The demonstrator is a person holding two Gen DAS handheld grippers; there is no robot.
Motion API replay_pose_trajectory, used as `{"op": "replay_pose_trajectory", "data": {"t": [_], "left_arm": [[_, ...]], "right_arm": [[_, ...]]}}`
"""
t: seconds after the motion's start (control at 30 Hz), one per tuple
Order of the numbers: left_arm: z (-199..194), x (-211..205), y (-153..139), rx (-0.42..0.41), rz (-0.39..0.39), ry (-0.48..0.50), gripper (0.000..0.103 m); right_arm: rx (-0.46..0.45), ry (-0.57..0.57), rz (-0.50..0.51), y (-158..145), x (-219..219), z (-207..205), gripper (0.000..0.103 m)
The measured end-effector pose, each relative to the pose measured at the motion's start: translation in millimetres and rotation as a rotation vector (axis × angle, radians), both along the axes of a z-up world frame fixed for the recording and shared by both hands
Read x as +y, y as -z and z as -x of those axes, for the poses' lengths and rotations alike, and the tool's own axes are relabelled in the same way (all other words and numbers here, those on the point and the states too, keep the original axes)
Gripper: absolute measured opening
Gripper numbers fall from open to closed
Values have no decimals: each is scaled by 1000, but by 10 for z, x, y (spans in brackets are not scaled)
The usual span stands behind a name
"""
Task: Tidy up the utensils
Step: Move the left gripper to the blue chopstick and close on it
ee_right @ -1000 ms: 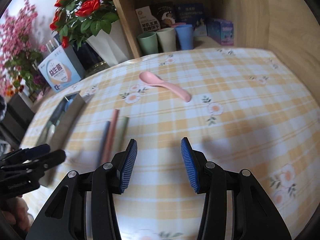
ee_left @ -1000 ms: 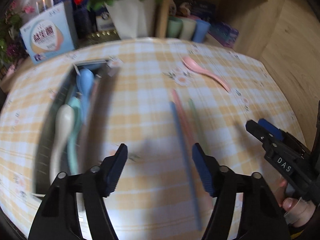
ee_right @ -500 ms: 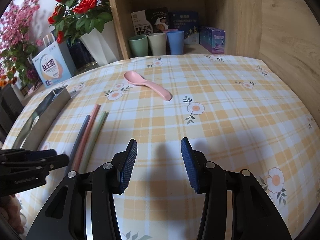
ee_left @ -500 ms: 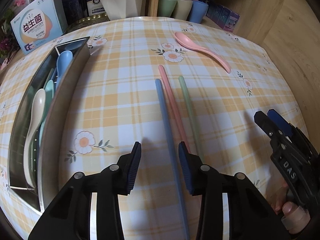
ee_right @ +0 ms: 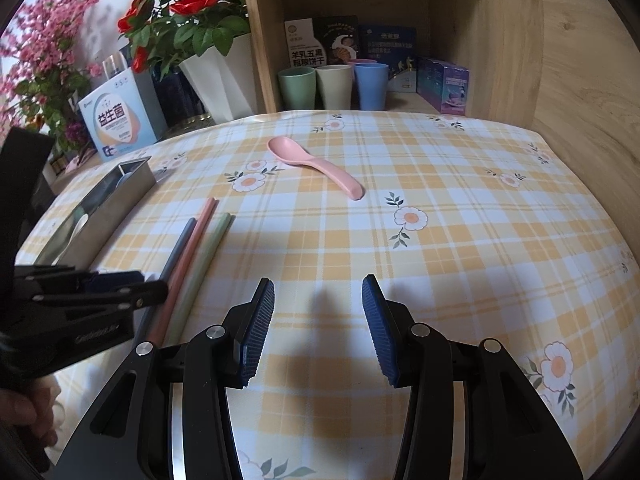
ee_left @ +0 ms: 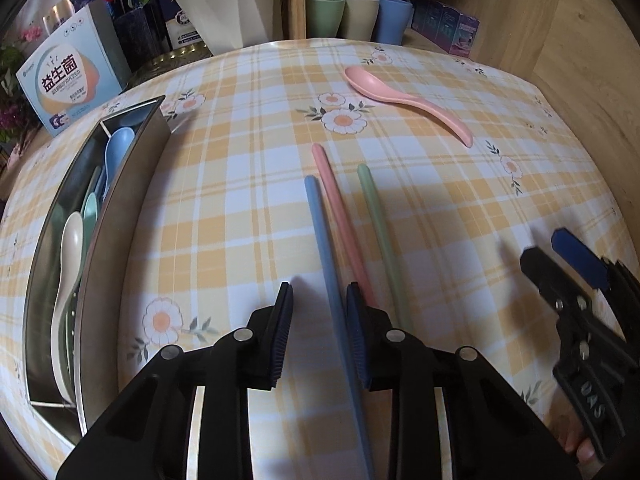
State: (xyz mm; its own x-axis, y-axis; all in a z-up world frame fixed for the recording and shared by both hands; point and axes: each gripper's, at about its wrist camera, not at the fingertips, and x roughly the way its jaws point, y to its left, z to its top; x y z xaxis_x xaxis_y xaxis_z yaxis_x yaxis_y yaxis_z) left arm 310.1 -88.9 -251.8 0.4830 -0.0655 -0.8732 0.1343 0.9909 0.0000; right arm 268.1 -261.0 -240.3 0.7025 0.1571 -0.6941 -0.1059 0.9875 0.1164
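Note:
Three chopsticks lie side by side on the checked tablecloth: blue, pink and green. My left gripper is open, low over the cloth, and its jaws straddle the blue chopstick without closing on it. A pink spoon lies farther back. A metal tray at the left holds blue, green and white spoons. My right gripper is open and empty over bare cloth, right of the chopsticks.
Three cups and boxes stand in a wooden shelf at the back. A white flower pot and a blue-and-white box stand back left. A wooden wall runs along the right side.
My left gripper has moved right from the tray to the chopsticks, narrowed its jaws and come down around the blue one. My right gripper has barely moved.

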Motion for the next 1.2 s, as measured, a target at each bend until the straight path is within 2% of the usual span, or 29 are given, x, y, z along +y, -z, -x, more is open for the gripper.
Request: {"op": "replay_pose_trajectory", "data": {"t": [0.17, 0.4, 0.47, 0.7, 1.03, 1.2], "left_arm": [[-2, -21, 2, -18, -14, -7, 27], [61, -14, -6, -24, -11, -3, 8], [72, 10, -6, -22, 1, -5, 6], [163, 153, -35, 9, 63, -41, 6], [341, 552, -275, -49, 127, -120, 6], [401, 669, -316, -62, 151, -135, 6]], "right_arm": [[4, -23, 2, 10, 24, -7, 45], [12, -39, 8, 22, 51, -13, 45], [17, -37, 4, 27, 43, -22, 45], [44, -29, 0, 58, 29, -63, 45], [74, -24, -22, 93, -2, -109, 45], [131, 13, -72, 135, -110, -189, 45]]}}
